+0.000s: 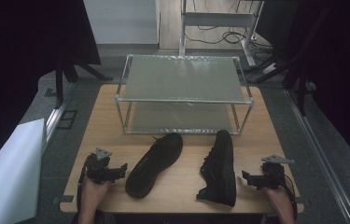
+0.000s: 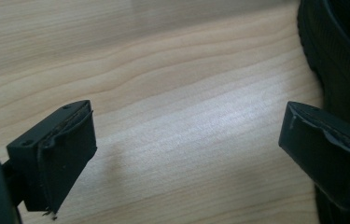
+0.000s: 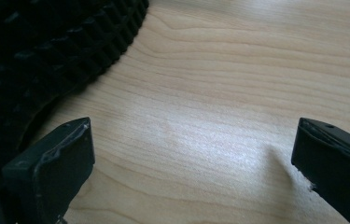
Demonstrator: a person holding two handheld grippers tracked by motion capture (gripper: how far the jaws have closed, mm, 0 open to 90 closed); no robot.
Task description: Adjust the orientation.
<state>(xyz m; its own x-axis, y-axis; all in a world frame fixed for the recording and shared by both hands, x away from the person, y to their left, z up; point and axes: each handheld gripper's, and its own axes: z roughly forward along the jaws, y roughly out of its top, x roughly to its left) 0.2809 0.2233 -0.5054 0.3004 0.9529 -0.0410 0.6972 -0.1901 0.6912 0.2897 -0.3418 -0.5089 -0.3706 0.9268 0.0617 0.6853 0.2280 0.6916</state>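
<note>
Two black shoes lie on the wooden table (image 1: pixel 182 184). The left shoe (image 1: pixel 155 163) rests upright, angled toward the back right. The right shoe (image 1: pixel 220 167) lies tipped on its side with its treaded sole (image 3: pixel 46 51) facing right. My left gripper (image 1: pixel 121 169) sits at the front left, just left of the left shoe, and stands open over bare wood (image 2: pixel 186 126), with that shoe's side (image 2: pixel 336 60) at the right edge. My right gripper (image 1: pixel 247 177) rests at the front right, beside the tipped shoe, open with nothing between its fingers (image 3: pixel 56 163).
A two-level metal-framed rack (image 1: pixel 184 93) with grey shelves stands at the back of the table, behind the shoes. A white board (image 1: pixel 9 172) leans off the table's left side. Stands and cables crowd the floor beyond.
</note>
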